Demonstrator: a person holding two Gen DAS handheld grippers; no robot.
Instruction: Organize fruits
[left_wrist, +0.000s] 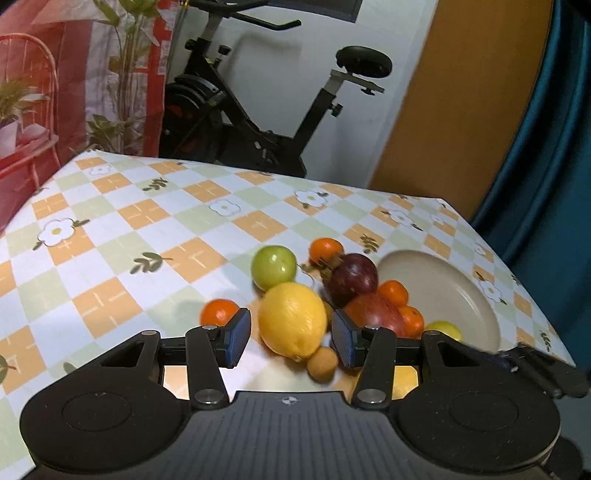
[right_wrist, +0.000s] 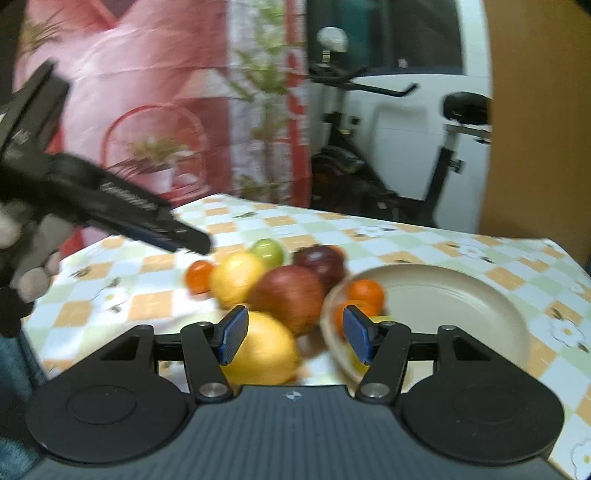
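The fruits lie bunched in one loose pile on the checked worktop (left_wrist: 122, 236), pressed up against the near-left rim of a cream plate (left_wrist: 461, 291), which looks like the place they are meant to be gathered: two small oranges (right_wrist: 364, 291) and a small yellow fruit (left_wrist: 445, 328) seem to sit on or against its rim already, though blur keeps that uncertain, while most of its dish is bare. The left gripper (left_wrist: 291, 334) points low into the pile with a large lemon (left_wrist: 291, 323) centred between its blue pads, a placement that reads as lining up a grasp; its fingers are spread wide, a little wider than the lemon, and whether either pad touches the skin cannot be told, so nothing is gripped. A small tan fruit (left_wrist: 323, 363) lies just below the lemon, a green apple (left_wrist: 274, 266) and a dark purple fruit (left_wrist: 352, 278) behind it, a red apple (left_wrist: 376, 314) to its right, and a lone orange (left_wrist: 218, 311) to its left. The right gripper (right_wrist: 291, 338) hovers between pile and plate, fingers equally wide apart and holding nothing; a big yellow-orange fruit (right_wrist: 264, 350) sits beside its left pad, the plate rim behind its right pad. That stance suggests it is ready to take the nearest fruit across to the plate.
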